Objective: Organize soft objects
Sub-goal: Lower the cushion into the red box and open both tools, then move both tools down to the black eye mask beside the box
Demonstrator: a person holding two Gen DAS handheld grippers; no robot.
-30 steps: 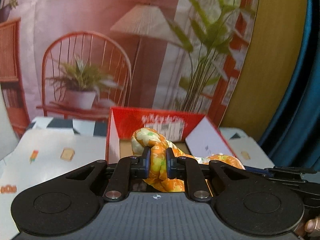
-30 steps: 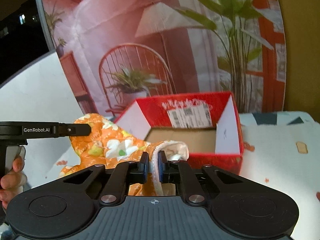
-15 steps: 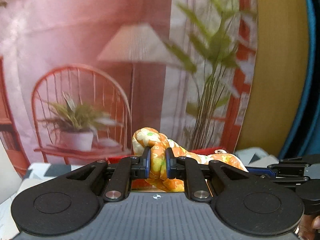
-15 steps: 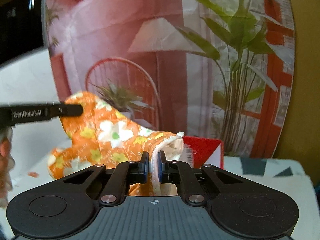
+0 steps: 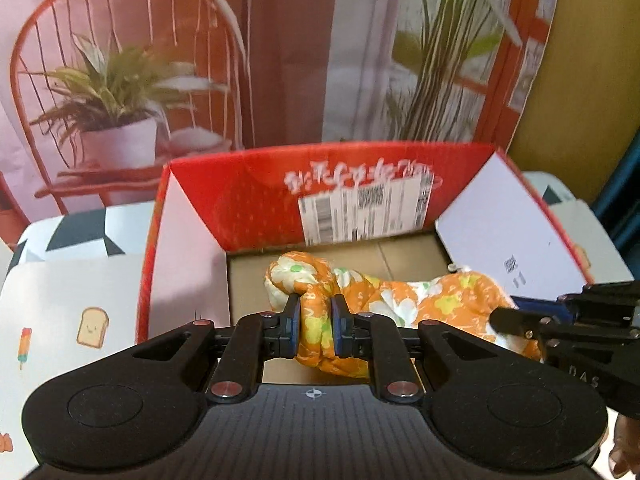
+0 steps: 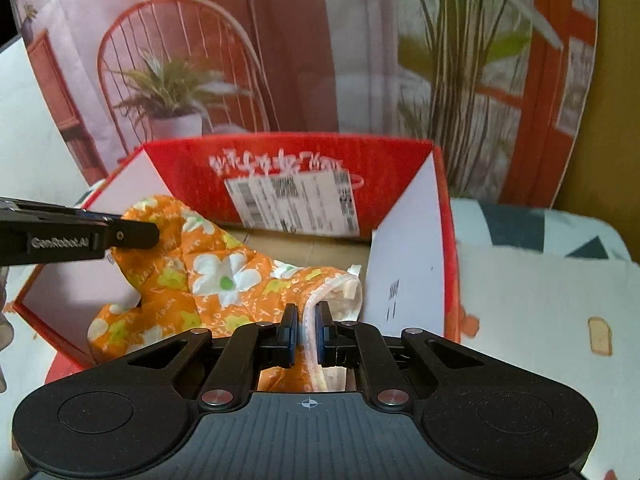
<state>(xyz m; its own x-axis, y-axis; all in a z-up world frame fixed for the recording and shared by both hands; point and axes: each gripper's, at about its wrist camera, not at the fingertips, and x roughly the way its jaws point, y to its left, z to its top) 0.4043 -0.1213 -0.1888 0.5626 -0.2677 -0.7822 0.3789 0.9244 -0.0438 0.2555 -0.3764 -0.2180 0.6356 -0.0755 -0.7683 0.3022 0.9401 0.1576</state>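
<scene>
An orange floral oven mitt (image 5: 400, 300) hangs stretched between both grippers, over the brown floor of an open red cardboard box (image 5: 256, 204). My left gripper (image 5: 316, 320) is shut on its bunched orange end. My right gripper (image 6: 307, 326) is shut on the mitt's (image 6: 224, 272) white cuff edge, inside the box (image 6: 304, 160) near its right flap. The right gripper shows at the right edge of the left wrist view (image 5: 560, 320). The left gripper shows at the left of the right wrist view (image 6: 80, 236).
The box stands on a white tablecloth (image 5: 72, 300) printed with toast and ice lolly pictures. Its white side flaps (image 6: 408, 264) stand up on both sides. A backdrop picturing a chair and plants (image 5: 120, 80) stands right behind the box.
Both grippers lifted the mitt up, then carried it forward and down. It now hangs inside the box, which looms closer in both views.
</scene>
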